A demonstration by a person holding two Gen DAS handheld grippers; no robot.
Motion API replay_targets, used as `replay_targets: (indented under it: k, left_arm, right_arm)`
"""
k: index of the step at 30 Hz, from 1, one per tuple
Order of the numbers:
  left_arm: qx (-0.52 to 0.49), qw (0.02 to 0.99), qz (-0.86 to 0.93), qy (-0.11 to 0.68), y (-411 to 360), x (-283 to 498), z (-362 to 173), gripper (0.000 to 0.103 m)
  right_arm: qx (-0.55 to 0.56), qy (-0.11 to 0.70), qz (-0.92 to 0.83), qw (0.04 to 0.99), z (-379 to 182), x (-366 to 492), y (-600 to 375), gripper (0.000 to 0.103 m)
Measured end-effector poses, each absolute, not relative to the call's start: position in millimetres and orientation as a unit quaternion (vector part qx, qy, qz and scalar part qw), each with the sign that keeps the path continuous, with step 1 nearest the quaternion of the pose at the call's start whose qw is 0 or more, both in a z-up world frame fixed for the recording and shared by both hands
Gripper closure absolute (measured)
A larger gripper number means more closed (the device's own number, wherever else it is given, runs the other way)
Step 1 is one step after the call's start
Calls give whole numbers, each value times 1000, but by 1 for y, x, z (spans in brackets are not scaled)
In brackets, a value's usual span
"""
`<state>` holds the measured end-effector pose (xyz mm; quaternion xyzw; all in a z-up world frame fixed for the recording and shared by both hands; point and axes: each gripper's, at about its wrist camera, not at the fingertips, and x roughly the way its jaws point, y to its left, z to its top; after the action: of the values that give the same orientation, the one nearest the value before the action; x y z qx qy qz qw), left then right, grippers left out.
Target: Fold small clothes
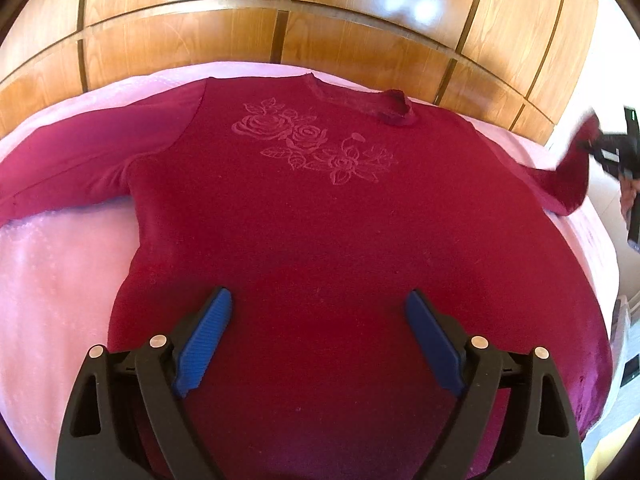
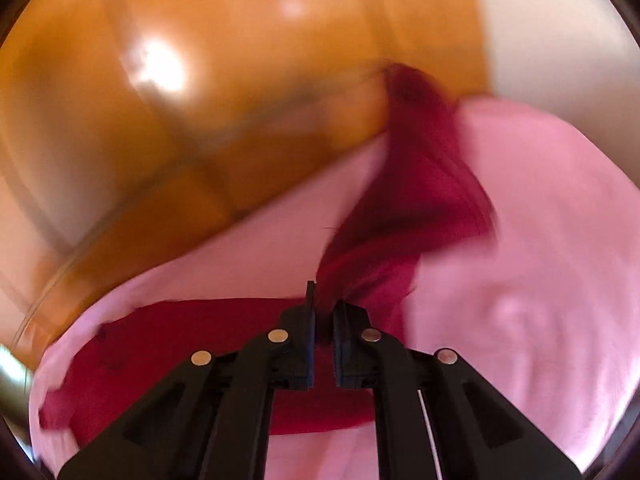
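Observation:
A dark red long-sleeved top (image 1: 312, 216) with a rose pattern (image 1: 312, 144) lies flat, front up, on a pink bed cover (image 1: 56, 272). My left gripper (image 1: 320, 300) hovers open over its lower part, blue pads (image 1: 208, 332) wide apart, nothing between them. The left sleeve (image 1: 80, 160) lies spread out. At the far right, the other sleeve (image 1: 568, 176) is lifted off the bed. In the blurred right wrist view my right gripper (image 2: 324, 304) is shut on that red sleeve (image 2: 412, 200), which trails up and away from the jaws.
A wooden panelled headboard (image 1: 320, 32) runs behind the bed. The bed's right edge (image 1: 600, 248) drops to a pale floor with dark items. Pink cover (image 2: 520, 260) shows around the top on both sides.

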<state>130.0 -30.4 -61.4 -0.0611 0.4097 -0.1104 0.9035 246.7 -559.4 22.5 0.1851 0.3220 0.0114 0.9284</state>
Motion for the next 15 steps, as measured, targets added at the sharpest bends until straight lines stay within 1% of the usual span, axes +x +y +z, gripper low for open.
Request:
replay_targets:
  k: [2, 5, 10, 12, 13, 14, 15]
  left_arm:
    - [-62, 903, -111, 410, -30, 130, -59, 15]
    - [-81, 900, -111, 414, -27, 131, -54, 15]
    - [-153, 893, -123, 405, -12, 138, -37, 15]
    - [-172, 893, -125, 397, -6, 145, -28, 15]
    - [-179, 893, -126, 394, -3, 148, -24, 15]
    - [-186, 893, -126, 390, -1, 153, -19, 15]
    - [-190, 894, -128, 385, 0, 157, -16, 15]
  right_arm:
    - [172, 316, 64, 931, 32, 252, -510, 98]
    - [151, 318, 126, 927, 33, 258, -441, 98]
    - [103, 351, 222, 904, 5, 256, -323, 98]
    - [83, 359, 244, 897, -6, 256, -293, 96]
    - [76, 364, 259, 892, -13, 254, -278, 92]
    - [75, 365, 265, 890, -16, 257, -271, 73]
    - [77, 364, 271, 888, -18, 257, -267, 47]
